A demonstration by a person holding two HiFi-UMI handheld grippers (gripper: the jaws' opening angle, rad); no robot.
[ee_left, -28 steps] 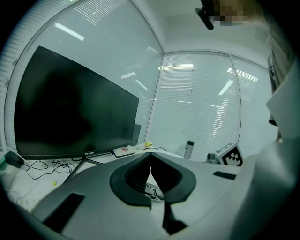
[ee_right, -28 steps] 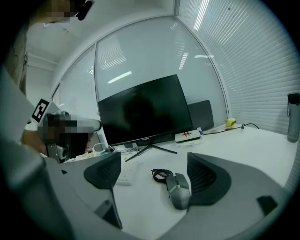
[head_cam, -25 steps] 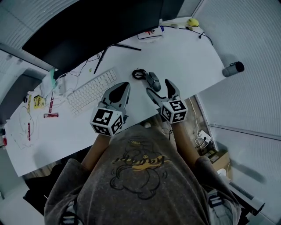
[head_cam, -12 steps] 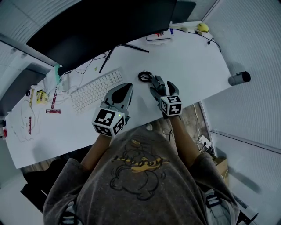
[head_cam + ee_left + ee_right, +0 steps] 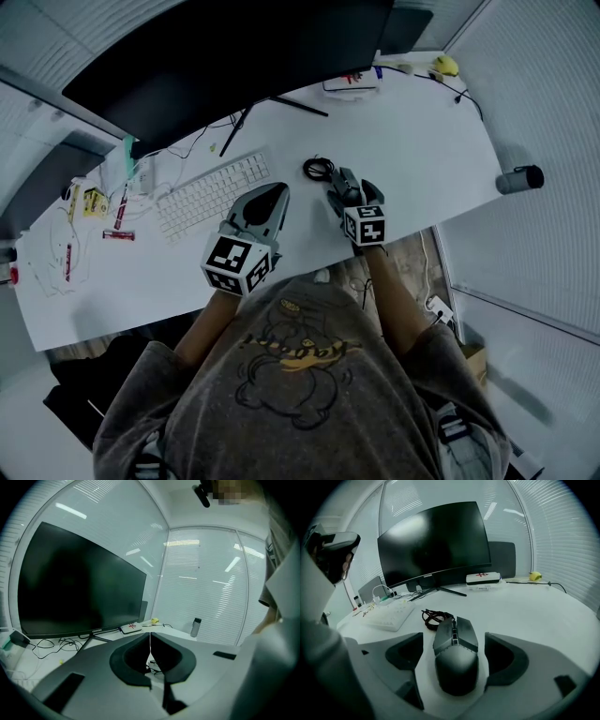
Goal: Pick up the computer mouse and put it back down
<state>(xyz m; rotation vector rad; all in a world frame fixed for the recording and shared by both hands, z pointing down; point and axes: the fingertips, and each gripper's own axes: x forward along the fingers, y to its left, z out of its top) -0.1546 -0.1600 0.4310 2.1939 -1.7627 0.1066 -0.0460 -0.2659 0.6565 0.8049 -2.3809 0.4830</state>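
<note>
Not picked up yet: the mouse (image 5: 456, 660) is sat flat on the desk (image 5: 534, 611), next to its coiled cable (image 5: 433, 617). It's straddled by the right gripper (image 5: 353, 194). The jaws are held wide and have just been closing in, but no pad contact can be seen. Grab, lift and put-down are all left.
</note>
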